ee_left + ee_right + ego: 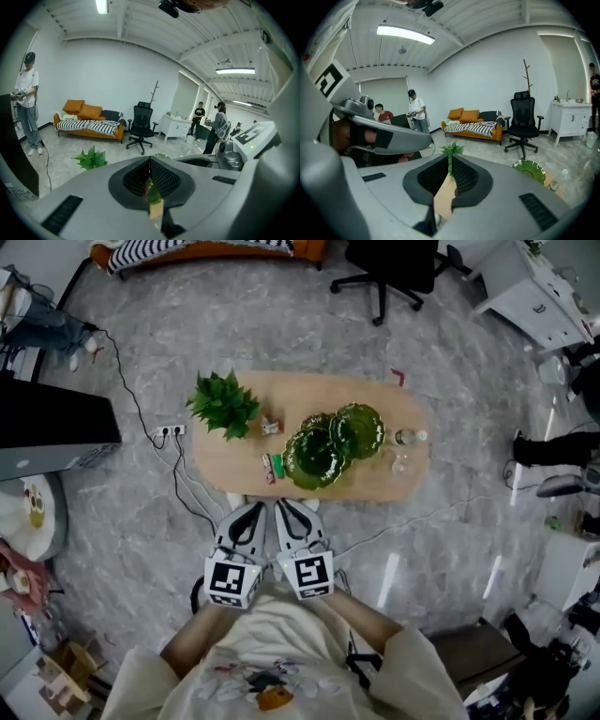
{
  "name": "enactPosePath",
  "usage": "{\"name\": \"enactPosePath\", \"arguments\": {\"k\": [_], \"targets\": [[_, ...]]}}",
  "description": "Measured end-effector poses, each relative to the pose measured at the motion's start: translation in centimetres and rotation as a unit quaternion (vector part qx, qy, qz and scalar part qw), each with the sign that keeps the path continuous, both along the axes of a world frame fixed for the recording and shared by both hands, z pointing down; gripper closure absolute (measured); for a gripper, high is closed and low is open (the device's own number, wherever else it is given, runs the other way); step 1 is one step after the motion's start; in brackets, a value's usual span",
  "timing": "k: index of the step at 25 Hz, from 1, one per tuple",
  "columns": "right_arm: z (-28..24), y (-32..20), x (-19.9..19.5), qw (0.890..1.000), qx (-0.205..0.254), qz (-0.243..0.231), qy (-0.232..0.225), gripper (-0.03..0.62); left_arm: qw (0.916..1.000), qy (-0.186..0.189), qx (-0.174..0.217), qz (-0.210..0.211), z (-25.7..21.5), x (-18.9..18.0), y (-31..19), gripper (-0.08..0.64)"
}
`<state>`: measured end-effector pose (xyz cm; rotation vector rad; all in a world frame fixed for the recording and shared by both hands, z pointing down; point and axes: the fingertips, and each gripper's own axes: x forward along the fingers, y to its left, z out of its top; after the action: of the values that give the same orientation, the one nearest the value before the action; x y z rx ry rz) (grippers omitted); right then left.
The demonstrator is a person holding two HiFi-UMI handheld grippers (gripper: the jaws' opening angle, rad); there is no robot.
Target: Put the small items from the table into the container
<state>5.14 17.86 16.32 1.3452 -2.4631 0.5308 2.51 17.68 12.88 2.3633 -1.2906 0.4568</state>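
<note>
The left tongs [247,512] and the right tongs [287,510] sit side by side just short of the near edge of the table [375,488]. Both noses aim at it and tip slightly downward. Each pair has its jaws pressed together with nothing between them. The marker cubes [232,582] nearly touch. Two bare forearms [192,645] reach forward from the chest, elbows bent.

A black office chair [142,124] stands near an orange sofa [89,123].

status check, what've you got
Left gripper and right gripper shut, empty, short of the table. Small packets untouched beside the green dishes. Path looks clear.
</note>
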Motion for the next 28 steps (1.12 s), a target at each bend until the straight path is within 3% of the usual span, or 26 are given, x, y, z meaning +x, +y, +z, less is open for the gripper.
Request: {"name": "enactPosePath", "arguments": {"k": [4,10,14,20,25,28], "targets": [[2.3,-2.1,-0.6,0.999,-0.031,0.024,-0.012,0.586,0.9997,0.008,-0.021,0.0,2.7,-1.3,-1.9,0.552],[7.1,-3.5,-2.7,0.998,-0.035,0.04,0.017,0.586,0.9989,0.013,-0.044,0.012,8.0,-3.9,-3.1,0.552],[11.2,-4.2,-3.8,0.996,-0.064,0.065,0.02,0.584,0.9983,0.004,-0.054,0.021,11.7,-5.4,-4.2,0.552],[16.2,-4.7,-5.8,0.995,-0.071,0.061,0.026,0.546,0.996,-0.019,-0.077,0.042,17.4,-6.5,-4.0,0.552],[19.9,-5.0,-6.6,0.994,-0.086,0.06,0.039,0.517,0.9957,-0.002,-0.088,0.029,19.4,-7.1,-4.3,0.552],[22.0,-5.2,-6.9,0.991,-0.112,0.069,0.01,0.517,0.9963,-0.002,-0.085,0.018,19.5,-7.4,-4.6,0.552]]}}
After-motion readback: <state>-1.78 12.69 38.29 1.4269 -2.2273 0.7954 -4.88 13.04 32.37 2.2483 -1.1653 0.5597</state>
